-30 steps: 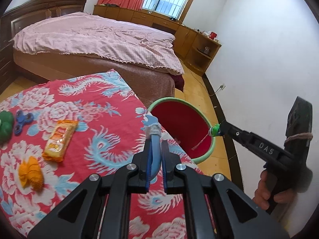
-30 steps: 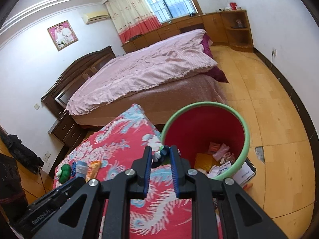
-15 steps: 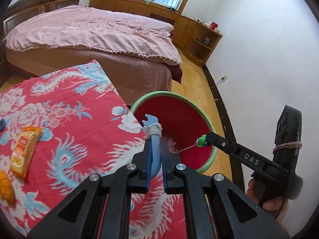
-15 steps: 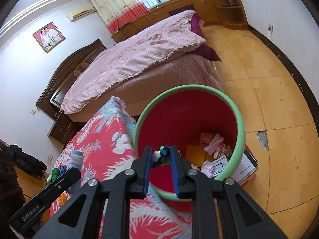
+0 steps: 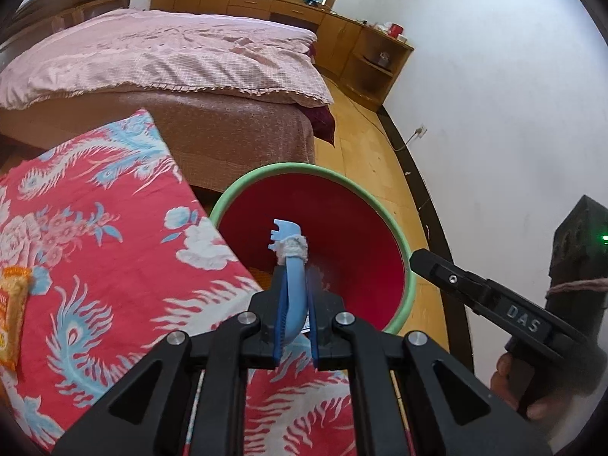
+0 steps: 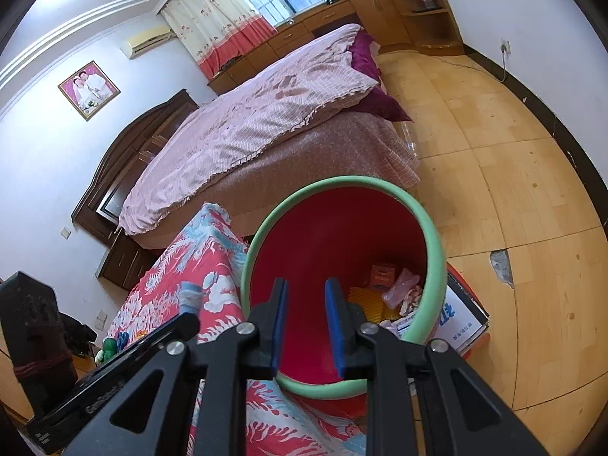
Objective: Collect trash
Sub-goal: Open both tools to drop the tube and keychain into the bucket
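My left gripper [image 5: 295, 285] is shut on a curved blue plastic piece [image 5: 287, 233] with a whitish wad wrapped round its neck. It holds the piece over the mouth of the red bin with a green rim [image 5: 266, 171]. My right gripper [image 6: 306, 285] is open over the same bin [image 6: 433, 250], and nothing is between its blue pads. In the left wrist view it [image 5: 418, 260] reaches in from the right, with a hand [image 5: 509, 376] on its grip. Wrappers [image 6: 382, 275] lie at the bin's bottom.
The bin stands against the edge of a table with a red floral cloth [image 5: 95, 228]. An orange snack packet [image 5: 13, 315] and green toys [image 6: 108, 347] lie on it. A cardboard box [image 6: 459, 319] sits behind the bin. A bed [image 5: 171, 57] is beyond, wooden floor to the right.
Both grippers came forward and down over the bin. The small green-and-white item once between the right jaws is gone, and those jaws stand wider apart. The left still grips the blue piece.
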A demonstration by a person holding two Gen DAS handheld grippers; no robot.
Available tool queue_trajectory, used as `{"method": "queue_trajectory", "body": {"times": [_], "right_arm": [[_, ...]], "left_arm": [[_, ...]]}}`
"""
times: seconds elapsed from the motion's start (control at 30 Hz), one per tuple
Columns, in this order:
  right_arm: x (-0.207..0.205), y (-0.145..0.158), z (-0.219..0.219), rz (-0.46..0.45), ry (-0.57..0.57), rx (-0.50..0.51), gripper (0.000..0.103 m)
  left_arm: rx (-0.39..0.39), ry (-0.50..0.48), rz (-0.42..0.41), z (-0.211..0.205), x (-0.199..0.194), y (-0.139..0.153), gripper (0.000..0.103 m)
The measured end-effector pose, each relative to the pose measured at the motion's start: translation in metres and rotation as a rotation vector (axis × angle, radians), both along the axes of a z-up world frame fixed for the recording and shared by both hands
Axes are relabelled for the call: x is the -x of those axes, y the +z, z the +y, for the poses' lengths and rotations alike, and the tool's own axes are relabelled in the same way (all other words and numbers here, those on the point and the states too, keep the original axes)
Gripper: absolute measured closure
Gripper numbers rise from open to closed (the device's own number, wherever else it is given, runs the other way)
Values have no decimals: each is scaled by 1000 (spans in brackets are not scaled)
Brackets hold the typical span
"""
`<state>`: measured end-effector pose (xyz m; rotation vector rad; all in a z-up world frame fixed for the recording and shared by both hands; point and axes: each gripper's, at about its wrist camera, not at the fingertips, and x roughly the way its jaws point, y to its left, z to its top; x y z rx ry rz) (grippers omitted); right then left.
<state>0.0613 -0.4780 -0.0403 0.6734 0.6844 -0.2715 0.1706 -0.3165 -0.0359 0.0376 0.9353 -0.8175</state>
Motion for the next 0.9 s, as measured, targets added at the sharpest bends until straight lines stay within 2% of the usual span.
{"method": "queue_trajectory", "body": {"times": [0.17,0.27,0.73,0.9], "right_arm": [[3,-3,-3,4,-6,-11,75],[4,-4,-4,7,-7,-14,75],[13,7,20,-15,33,-11,50],[15,10,34,-15,61,-9,46]], "left_arm": [[3,21,-8,-1,-3,2,78],[-5,30,-19,2,-2,5,78],[1,143,-13,51,11,20,70],[5,195,-21,77,17,26,70]]}}
